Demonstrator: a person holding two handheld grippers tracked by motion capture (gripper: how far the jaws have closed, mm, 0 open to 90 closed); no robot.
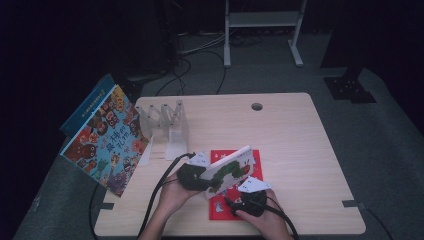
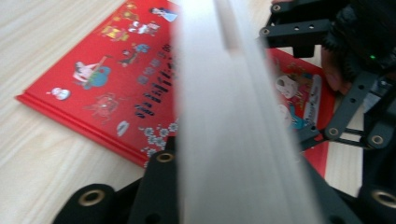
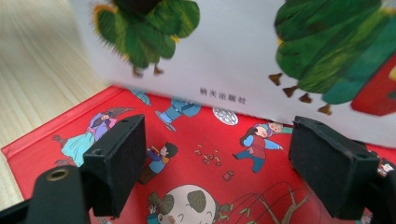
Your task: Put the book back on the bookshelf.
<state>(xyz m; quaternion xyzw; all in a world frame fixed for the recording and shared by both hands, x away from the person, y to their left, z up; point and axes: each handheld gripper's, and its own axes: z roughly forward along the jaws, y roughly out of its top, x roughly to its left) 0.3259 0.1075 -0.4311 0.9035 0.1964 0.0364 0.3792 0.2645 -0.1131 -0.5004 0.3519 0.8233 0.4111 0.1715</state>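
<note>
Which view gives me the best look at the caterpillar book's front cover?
The high view: the caterpillar book shows whole, tilted above the red book. The right gripper view has only a close cover section; the left gripper view has its blurred white edge.

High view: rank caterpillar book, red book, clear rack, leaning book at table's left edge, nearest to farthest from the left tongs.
1. caterpillar book: clamped in the left tongs, tilted up above the red one.
2. red book: flat on the table, just right of and under them.
3. clear rack: behind them, up-left.
4. leaning book: far left, propped at the table edge.
</note>
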